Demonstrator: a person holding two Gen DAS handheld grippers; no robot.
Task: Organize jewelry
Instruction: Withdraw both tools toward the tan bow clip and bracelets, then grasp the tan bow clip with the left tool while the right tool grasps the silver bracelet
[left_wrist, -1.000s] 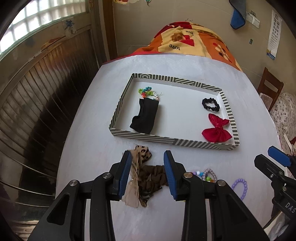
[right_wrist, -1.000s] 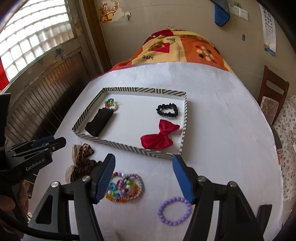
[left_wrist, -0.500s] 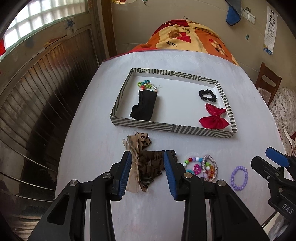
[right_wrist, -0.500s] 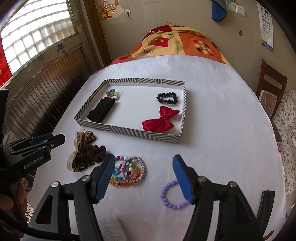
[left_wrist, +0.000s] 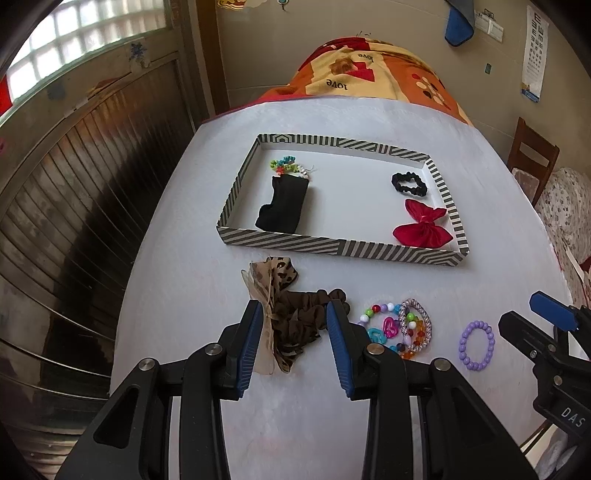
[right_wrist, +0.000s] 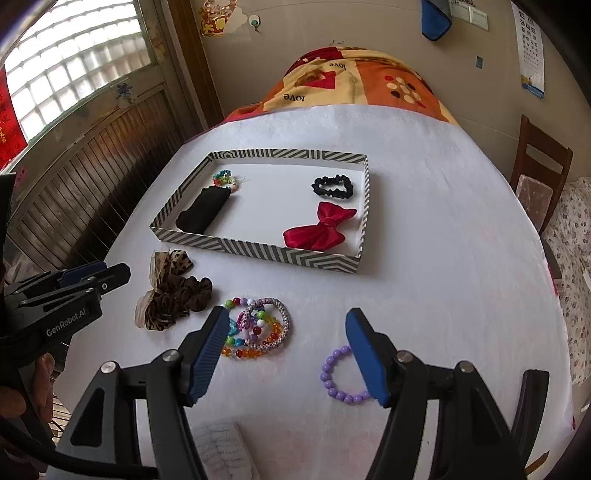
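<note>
Landmark: striped tray (left_wrist: 332, 249).
Inside tray: black cloth (left_wrist: 282, 206), small bead piece (left_wrist: 286, 166), black scrunchie (left_wrist: 409, 182), red bow (left_wrist: 423, 229).
Left, just in front of tray: leopard scrunchie (left_wrist: 291, 317), bead bracelets (right_wrist: 258, 328), purple bracelet (right_wrist: 341, 376).
Left gripper (left_wrist: 291, 341): open, empty, straddling leopard scrunchie.
Right gripper (right_wrist: 284, 356): wide open, empty.
Progress: roughly halfway.

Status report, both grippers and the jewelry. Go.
Left gripper open over leopard scrunchie. Right gripper open, empty. Bead bracelets and purple bracelet outside striped tray. Nothing blocking.
</note>
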